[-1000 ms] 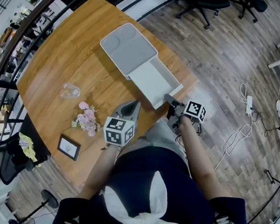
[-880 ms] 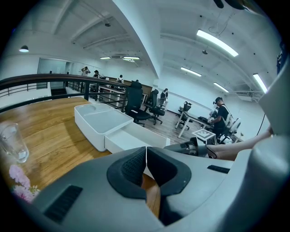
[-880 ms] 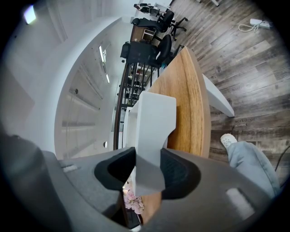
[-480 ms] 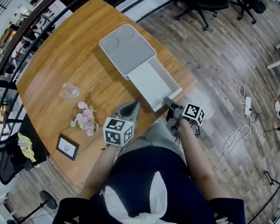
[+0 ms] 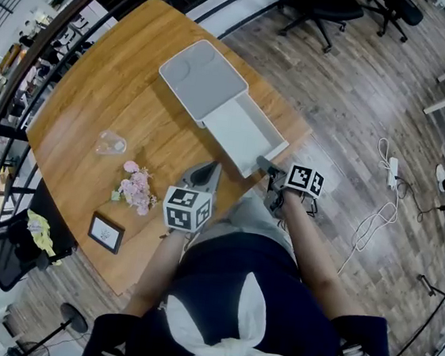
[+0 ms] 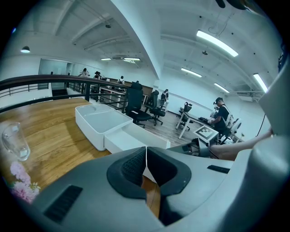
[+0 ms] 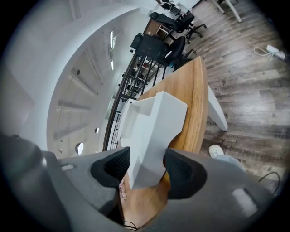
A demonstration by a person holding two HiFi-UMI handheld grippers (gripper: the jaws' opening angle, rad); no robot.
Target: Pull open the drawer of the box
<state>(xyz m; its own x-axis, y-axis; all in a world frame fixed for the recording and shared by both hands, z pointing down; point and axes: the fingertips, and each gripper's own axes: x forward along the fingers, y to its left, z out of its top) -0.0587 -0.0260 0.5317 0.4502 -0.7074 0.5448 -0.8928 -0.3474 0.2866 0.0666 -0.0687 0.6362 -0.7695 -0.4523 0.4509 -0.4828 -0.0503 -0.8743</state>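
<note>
1. Left gripper: nearest the person, held over the table in front of the body. Its jaws are closed together with nothing between them. In the left gripper view it points toward the drawer but stands apart from it.

2. Right gripper: positioned at the near right corner of the drawer, close to the table edge. This is the nearer gripper to the task's thing. In the right gripper view the jaws are opening, and the drawer's white front wall stands between the two pads. The pads flank the wall closely; firm pressure on it cannot be confirmed.

3. Drawer: it lies directly ahead of the right gripper and extends away from it. Its long axis runs from the table edge beside the person up and left toward the box. It is already drawn well out of the box, with the open tray fully exposed.

4. Box: farthest from the person, resting on the table with its flat lid facing up. The drawer's far end meets its front opening.

5. Governing relation: the pull direction is along the drawer's axis, from the box toward the right gripper. Judged from the layout, little travel remains before the front wall overhangs the table edge.
</note>
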